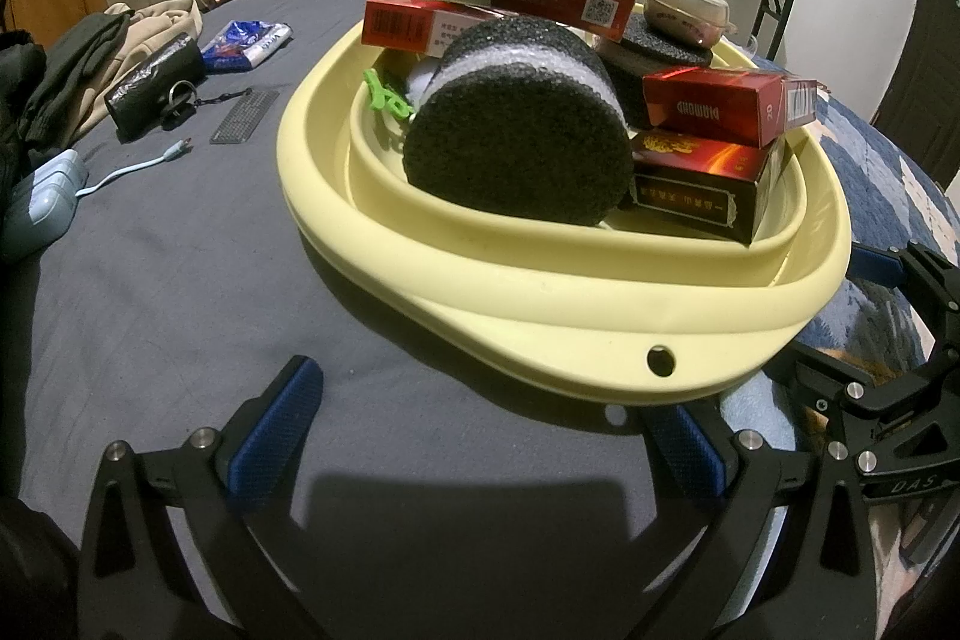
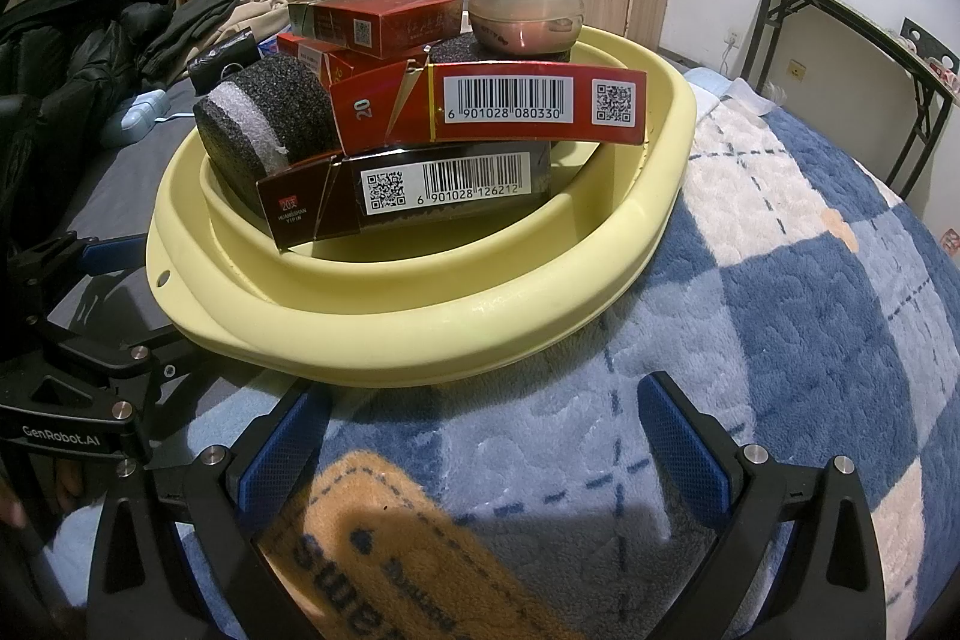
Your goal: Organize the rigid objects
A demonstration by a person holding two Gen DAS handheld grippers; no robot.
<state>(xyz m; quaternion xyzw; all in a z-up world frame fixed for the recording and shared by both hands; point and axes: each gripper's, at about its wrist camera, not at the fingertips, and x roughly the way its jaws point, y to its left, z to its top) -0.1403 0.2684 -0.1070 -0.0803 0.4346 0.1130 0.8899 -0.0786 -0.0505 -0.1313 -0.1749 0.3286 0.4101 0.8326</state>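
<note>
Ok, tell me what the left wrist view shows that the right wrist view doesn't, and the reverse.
Only the left wrist view shows the green clip inside the basin, the blue snack packet and the white cable on the grey sheet. Only the right wrist view shows the barcodes on the two front boxes and most of the blue checked blanket. Both show the yellow basin, the black foam roll, the small lidded pot and both open grippers.
</note>
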